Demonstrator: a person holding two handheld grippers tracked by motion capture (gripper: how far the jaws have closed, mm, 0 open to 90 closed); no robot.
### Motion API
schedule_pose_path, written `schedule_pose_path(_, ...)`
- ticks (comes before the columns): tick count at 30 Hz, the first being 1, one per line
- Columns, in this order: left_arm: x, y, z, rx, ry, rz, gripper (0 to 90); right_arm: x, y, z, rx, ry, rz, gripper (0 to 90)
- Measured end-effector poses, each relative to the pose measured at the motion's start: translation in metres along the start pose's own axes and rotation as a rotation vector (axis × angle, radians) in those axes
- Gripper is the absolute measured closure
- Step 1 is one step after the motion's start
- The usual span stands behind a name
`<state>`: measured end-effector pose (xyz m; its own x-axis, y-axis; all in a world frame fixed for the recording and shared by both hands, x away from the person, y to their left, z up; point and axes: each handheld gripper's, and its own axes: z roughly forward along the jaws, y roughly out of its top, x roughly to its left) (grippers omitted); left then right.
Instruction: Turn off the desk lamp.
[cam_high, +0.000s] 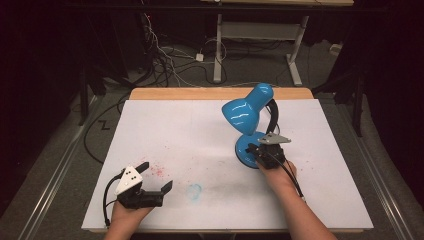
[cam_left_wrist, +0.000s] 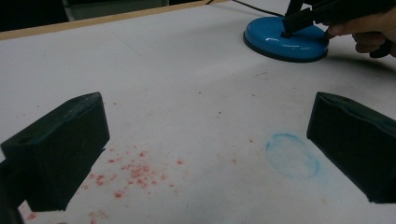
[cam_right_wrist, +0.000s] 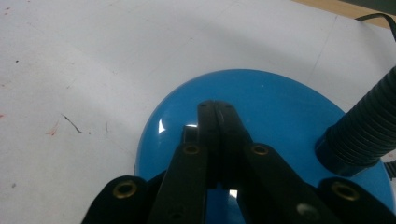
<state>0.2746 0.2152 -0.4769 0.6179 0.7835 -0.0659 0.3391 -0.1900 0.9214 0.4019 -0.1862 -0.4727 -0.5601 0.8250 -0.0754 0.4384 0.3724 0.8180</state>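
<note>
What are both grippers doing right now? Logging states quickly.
Left gripper: open, holding nothing.
Right gripper: shut, tips pressed on the blue lamp base, gripping nothing.

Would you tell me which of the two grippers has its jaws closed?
The right gripper, pressed shut over the blue lamp base; the left gripper is spread wide open above the table.
</note>
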Motion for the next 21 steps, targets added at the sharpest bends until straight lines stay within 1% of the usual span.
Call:
schedule_pose_path(2,0.0,0.0,0.0,0.0,0.0,-0.001,0.0,-0.002,0.001,-0.003,-0.015,0.009,0.024,90.0)
schedule_pose_path(4,0.0,0.0,0.0,0.0,0.0,-0.002,0.0,-0.002,0.003,-0.007,-0.035,0.016,0.034,90.0)
schedule_pose_path(5,0.0,0.0,0.0,0.0,0.0,-0.002,0.0,-0.002,0.005,-0.011,-0.045,0.02,0.034,90.0)
schedule_pose_path(8,0.0,0.0,0.001,0.003,-0.003,0.003,0.0,-0.002,0.006,-0.014,-0.054,0.025,0.033,90.0)
schedule_pose_path(11,-0.001,0.0,0.001,0.001,-0.003,0.0,0.0,-0.003,0.007,-0.017,-0.062,0.034,0.045,90.0)
schedule_pose_path(21,-0.001,0.0,0.001,0.0,-0.005,-0.005,0.0,-0.002,0.009,-0.022,-0.078,0.049,0.044,90.0)
